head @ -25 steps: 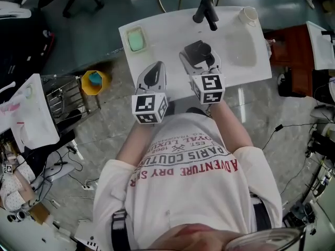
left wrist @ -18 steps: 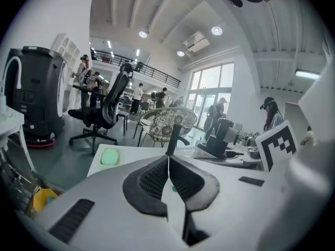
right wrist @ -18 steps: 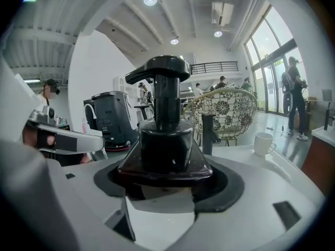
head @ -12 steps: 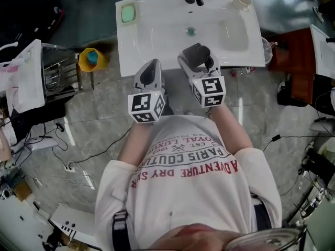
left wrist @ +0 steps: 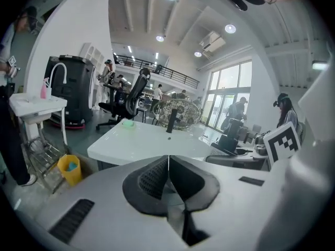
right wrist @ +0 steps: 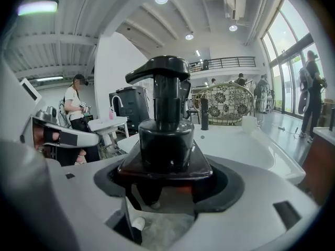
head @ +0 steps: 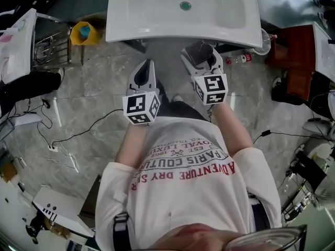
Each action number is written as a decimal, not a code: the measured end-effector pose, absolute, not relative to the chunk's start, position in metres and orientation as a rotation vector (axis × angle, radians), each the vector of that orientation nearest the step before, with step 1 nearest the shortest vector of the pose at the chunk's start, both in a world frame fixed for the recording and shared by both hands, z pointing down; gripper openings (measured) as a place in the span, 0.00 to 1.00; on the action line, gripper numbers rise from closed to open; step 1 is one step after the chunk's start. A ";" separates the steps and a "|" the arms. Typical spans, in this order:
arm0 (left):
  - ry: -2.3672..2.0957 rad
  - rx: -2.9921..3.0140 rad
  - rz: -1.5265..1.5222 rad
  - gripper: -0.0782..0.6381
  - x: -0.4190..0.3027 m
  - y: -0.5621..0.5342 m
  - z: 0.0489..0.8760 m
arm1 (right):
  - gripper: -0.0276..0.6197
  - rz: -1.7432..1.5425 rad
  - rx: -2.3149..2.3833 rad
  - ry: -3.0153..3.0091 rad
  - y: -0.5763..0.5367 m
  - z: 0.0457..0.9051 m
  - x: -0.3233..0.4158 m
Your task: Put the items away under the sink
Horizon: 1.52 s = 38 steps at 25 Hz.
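Station: a person stands facing a white sink (head: pixel 157 25), which lies at 12 o'clock from the torso, with a gripper in each hand.
Left gripper (head: pixel 146 69): claw pressed together, dark pads meeting along one line, nothing between them. It points to 12 o'clock, toward the sink's front edge, and hangs over the stone floor.
Right gripper (head: pixel 203 56): claw pinching the pump bottle at its shoulder, one jaw on each side.
Pump bottle (right wrist: pixel 165 135): dark body with a black pump head, upright in the right gripper view. In the head view it sits just at 6 o'clock of the sink's front edge and is not resting on the basin.
Spacing: the two grippers are side by side and apart, the right one at 3 o'clock of the left.
Sink basin: drain (head: pixel 185 6) visible near its middle.
Floor, 10 o'clock of left gripper: yellow bin (head: pixel 84 33) beside a wire rack (head: pixel 49 48).
Floor, 3 o'clock of right gripper: a clear bottle (head: pixel 238 60) lying on its side.
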State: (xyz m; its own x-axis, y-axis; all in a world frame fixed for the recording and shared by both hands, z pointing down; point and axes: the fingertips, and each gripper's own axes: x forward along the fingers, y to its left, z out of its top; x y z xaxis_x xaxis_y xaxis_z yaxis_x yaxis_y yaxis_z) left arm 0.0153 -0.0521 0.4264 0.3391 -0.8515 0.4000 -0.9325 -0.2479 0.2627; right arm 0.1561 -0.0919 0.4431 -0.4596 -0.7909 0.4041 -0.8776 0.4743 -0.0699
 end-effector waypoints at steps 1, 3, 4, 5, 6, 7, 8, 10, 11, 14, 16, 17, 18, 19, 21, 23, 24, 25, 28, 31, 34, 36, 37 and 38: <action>-1.565 2.147 0.249 0.15 0.014 -0.047 0.431 | 0.62 0.395 1.408 -2.405 -0.087 0.448 0.157; -1.564 2.127 0.260 0.15 0.012 -0.039 0.439 | 0.62 0.418 1.401 -2.395 -0.079 0.459 0.156; -1.560 2.122 0.265 0.15 0.011 -0.036 0.444 | 0.62 0.430 1.396 -2.391 -0.075 0.465 0.155; -1.556 2.119 0.270 0.15 0.010 -0.034 0.450 | 0.62 0.439 1.391 -2.387 -0.072 0.472 0.153; -1.553 2.118 0.275 0.15 0.007 -0.033 0.456 | 0.62 0.445 1.384 -2.385 -0.069 0.480 0.150; -1.551 2.120 0.280 0.15 0.005 -0.033 0.463 | 0.62 0.447 1.376 -2.385 -0.068 0.489 0.147; -1.549 2.126 0.283 0.15 0.003 -0.034 0.471 | 0.62 0.446 1.366 -2.388 -0.067 0.499 0.142; -1.552 2.143 0.287 0.15 -0.001 -0.039 0.491 | 0.62 0.439 1.352 -2.395 -0.068 0.522 0.135; -1.558 2.153 0.290 0.15 -0.004 -0.042 0.501 | 0.62 0.436 1.348 -2.397 -0.069 0.536 0.132; -1.584 2.175 0.289 0.15 -0.012 -0.051 0.535 | 0.62 0.422 1.345 -2.397 -0.074 0.583 0.124; -1.592 2.194 0.282 0.15 -0.017 -0.058 0.561 | 0.62 0.416 1.344 -2.395 -0.082 0.616 0.119; -1.593 2.201 0.280 0.15 -0.020 -0.063 0.576 | 0.62 0.414 1.345 -2.394 -0.087 0.634 0.117; -1.594 2.206 0.278 0.15 -0.023 -0.069 0.592 | 0.62 0.410 1.345 -2.393 -0.092 0.651 0.114; -1.594 2.211 0.276 0.15 -0.025 -0.074 0.609 | 0.62 0.403 1.344 -2.392 -0.097 0.669 0.112; -1.597 2.231 0.268 0.15 -0.029 -0.084 0.641 | 0.62 0.378 1.339 -2.396 -0.107 0.703 0.107; -1.610 2.259 0.252 0.15 -0.032 -0.096 0.670 | 0.62 0.350 1.341 -2.395 -0.120 0.733 0.106; -1.618 2.270 0.240 0.15 -0.033 -0.101 0.682 | 0.62 0.339 1.346 -2.393 -0.125 0.745 0.106; -1.628 2.278 0.226 0.15 -0.034 -0.105 0.692 | 0.62 0.325 1.355 -2.392 -0.130 0.756 0.107; -1.647 2.299 0.185 0.15 -0.038 -0.114 0.720 | 0.62 0.291 1.405 -2.398 -0.145 0.778 0.109; -1.654 2.321 0.160 0.15 -0.039 -0.117 0.744 | 0.62 0.307 1.461 -2.394 -0.159 0.797 0.111; -1.665 2.348 0.146 0.15 -0.040 -0.121 0.759 | 0.62 0.283 1.505 -2.375 -0.171 0.812 0.112; -1.672 2.355 0.133 0.15 -0.038 -0.123 0.764 | 0.62 0.266 1.518 -2.357 -0.178 0.821 0.114; -1.672 2.356 0.127 0.15 -0.038 -0.123 0.766 | 0.62 0.262 1.523 -2.348 -0.183 0.825 0.115; -1.670 2.356 0.123 0.15 -0.039 -0.123 0.767 | 0.62 0.258 1.529 -2.339 -0.188 0.828 0.114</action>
State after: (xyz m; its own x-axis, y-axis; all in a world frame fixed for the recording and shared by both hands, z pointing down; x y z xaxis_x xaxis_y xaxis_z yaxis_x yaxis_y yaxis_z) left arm -0.0387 -0.1228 0.7674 0.3397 -0.9163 0.2119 -0.9375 -0.3119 0.1540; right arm 0.1145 -0.1881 0.8279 -0.3674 -0.8526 0.3716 -0.9131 0.4066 0.0303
